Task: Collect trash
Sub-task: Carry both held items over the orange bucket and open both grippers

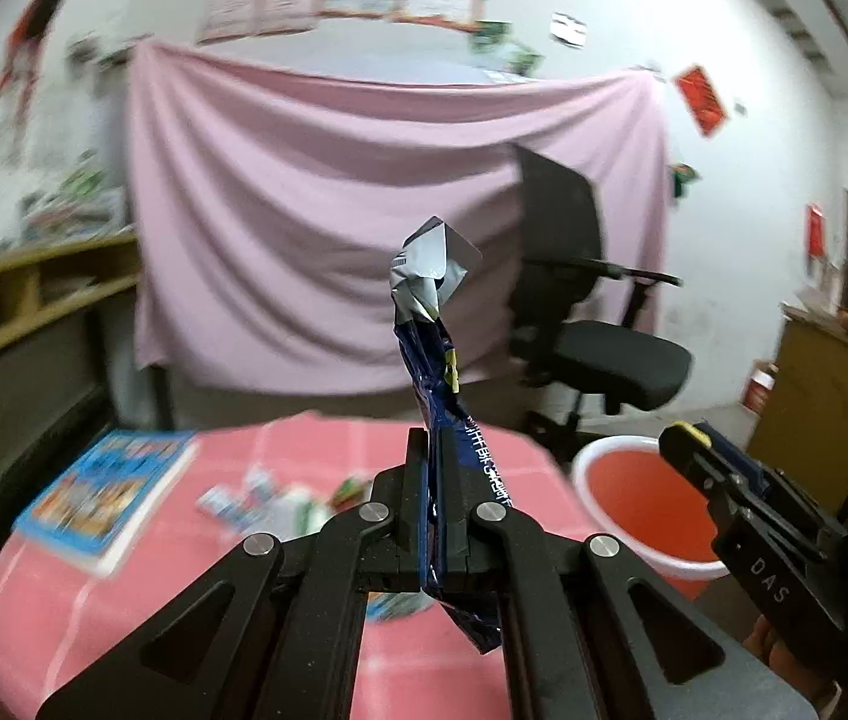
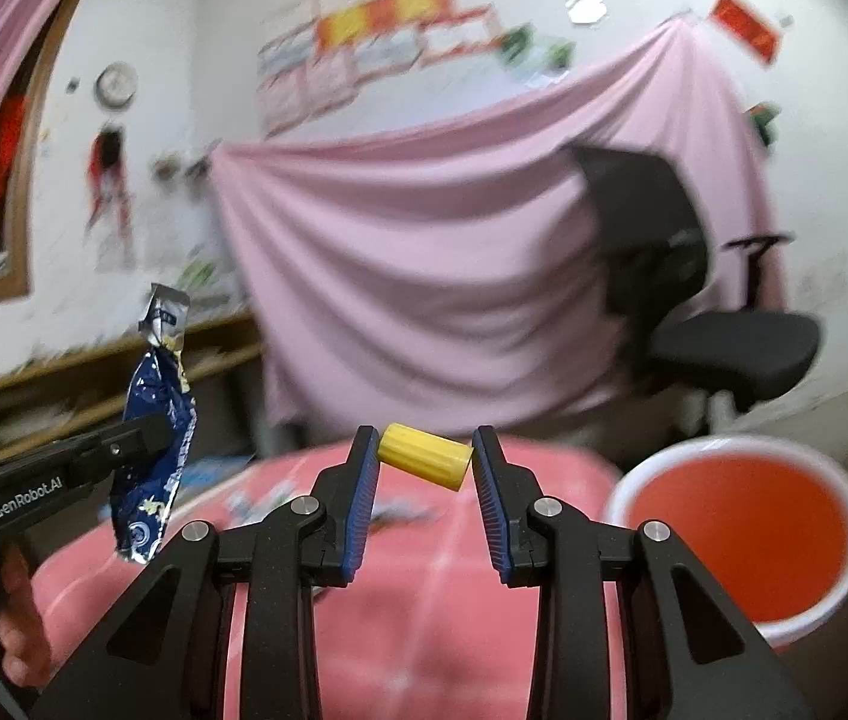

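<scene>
My left gripper is shut on a crumpled blue and silver snack wrapper that sticks up above the pink checked table. The wrapper also shows in the right wrist view, at the left in the left gripper. My right gripper is shut on a small yellow cylinder, held at its ends between the blue pads. The right gripper shows in the left wrist view, over the red bucket. The bucket stands at the right beside the table.
Several small wrappers lie on the table beyond my left gripper. A colourful book lies at the table's left. A black office chair stands behind the bucket. A pink sheet hangs on the wall behind.
</scene>
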The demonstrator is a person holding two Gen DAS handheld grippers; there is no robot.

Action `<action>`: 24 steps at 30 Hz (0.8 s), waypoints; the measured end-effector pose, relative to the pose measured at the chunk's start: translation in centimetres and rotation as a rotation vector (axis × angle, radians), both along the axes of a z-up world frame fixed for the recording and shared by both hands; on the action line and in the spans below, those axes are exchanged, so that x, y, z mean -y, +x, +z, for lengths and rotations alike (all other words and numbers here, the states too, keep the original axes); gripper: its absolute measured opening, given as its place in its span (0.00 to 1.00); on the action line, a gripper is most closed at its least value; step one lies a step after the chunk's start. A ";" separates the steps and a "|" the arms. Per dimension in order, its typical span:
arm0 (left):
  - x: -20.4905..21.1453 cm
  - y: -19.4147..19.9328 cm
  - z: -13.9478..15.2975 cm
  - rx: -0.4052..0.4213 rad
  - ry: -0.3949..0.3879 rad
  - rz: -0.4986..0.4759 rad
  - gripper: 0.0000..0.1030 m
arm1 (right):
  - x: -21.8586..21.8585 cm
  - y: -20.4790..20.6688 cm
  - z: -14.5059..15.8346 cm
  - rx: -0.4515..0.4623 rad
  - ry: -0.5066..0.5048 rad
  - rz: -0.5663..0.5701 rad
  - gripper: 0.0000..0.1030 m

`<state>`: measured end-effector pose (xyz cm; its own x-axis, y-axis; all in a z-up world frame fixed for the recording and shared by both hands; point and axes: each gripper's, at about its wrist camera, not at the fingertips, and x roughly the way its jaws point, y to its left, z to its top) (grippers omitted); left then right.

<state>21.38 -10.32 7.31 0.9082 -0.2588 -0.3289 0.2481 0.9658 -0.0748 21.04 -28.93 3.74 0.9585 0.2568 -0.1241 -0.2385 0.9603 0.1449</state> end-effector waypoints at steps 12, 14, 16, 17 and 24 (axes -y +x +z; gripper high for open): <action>14.7 9.6 -1.6 -0.175 0.111 -0.233 0.00 | 11.3 5.3 -3.5 -0.186 0.156 -0.290 0.29; 16.4 10.6 -2.5 -0.213 0.123 -0.253 0.00 | 12.6 6.0 -4.4 -0.227 0.178 -0.300 0.29; 18.0 11.7 -3.7 -0.261 0.138 -0.276 0.00 | 13.4 6.6 -5.2 -0.264 0.191 -0.308 0.29; 18.6 12.2 -4.2 -0.284 0.139 -0.283 0.00 | 13.4 6.4 -5.3 -0.270 0.195 -0.309 0.29; 20.9 15.7 -7.1 -0.450 0.090 -0.319 0.00 | 14.8 7.0 -7.5 -0.335 0.236 -0.308 0.29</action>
